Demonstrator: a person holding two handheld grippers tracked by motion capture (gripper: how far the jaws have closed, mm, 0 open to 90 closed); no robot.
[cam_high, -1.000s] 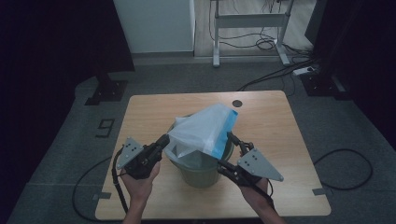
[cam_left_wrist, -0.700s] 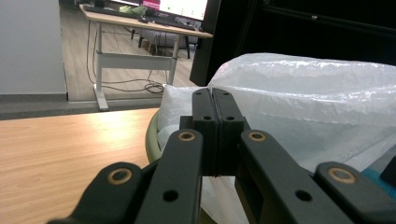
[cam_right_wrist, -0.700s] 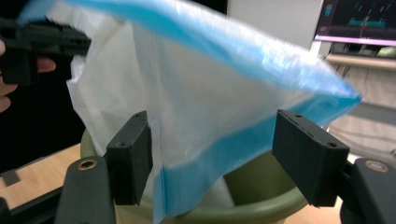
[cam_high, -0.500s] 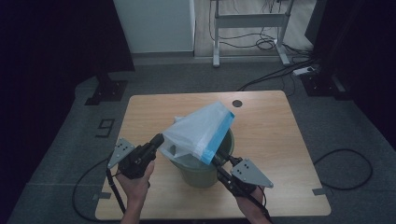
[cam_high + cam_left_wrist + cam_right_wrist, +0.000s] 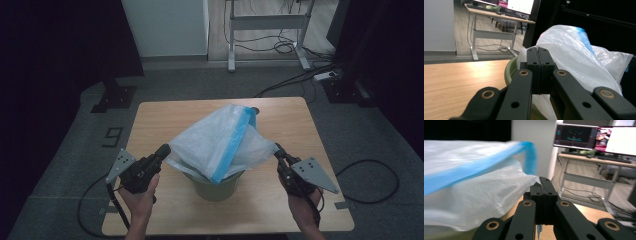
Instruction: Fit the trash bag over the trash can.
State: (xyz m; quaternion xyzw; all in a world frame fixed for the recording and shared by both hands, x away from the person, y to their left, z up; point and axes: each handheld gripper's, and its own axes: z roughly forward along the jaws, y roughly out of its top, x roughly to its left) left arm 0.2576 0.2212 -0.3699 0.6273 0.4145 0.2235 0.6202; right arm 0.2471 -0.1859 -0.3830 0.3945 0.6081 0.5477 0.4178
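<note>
your left gripper (image 5: 165, 150) is clamped on the bag (image 5: 220, 142) at 9 o'clock; your right gripper (image 5: 276, 149) (jaws just closing) pinches it at 3 o'clock, over the bin (image 5: 216, 186).

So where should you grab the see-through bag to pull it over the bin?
Probably the bag's loose rim, from opposite sides, low and level. The left gripper and right gripper are pinched there already. The film is thin and flat at the edge, so jaws close on it, and the bin sits underneath.
</note>
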